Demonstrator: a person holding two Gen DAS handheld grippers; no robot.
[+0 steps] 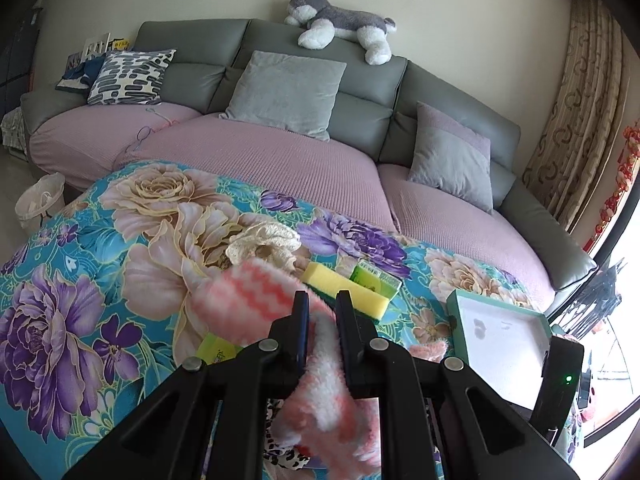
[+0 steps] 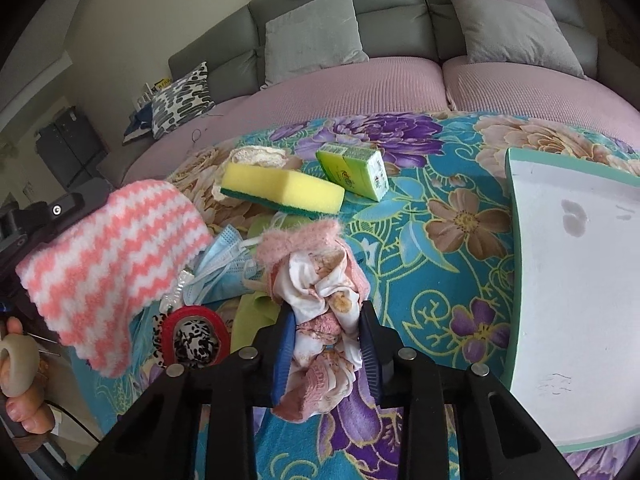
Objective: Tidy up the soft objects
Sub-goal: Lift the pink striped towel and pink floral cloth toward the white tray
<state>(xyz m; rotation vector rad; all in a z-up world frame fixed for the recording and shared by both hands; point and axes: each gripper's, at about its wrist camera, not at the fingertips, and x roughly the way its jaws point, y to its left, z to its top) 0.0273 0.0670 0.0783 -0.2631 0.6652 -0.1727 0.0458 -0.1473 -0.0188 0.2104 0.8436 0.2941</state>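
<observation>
Both grippers tilted downward, clamped

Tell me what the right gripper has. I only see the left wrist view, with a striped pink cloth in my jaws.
Observer: The right gripper is shut on a crumpled white-and-pink cloth bundle. Its blue pads press both sides.
Operator: Report what lies beyond my striped cloth.
Observer: Blue face masks lie on the floral cover, between the striped cloth and the bundle.
Operator: Name anything else near them.
Observer: A red-rimmed leopard-print piece lies just in front of the masks, nearer the right wrist camera.
</observation>
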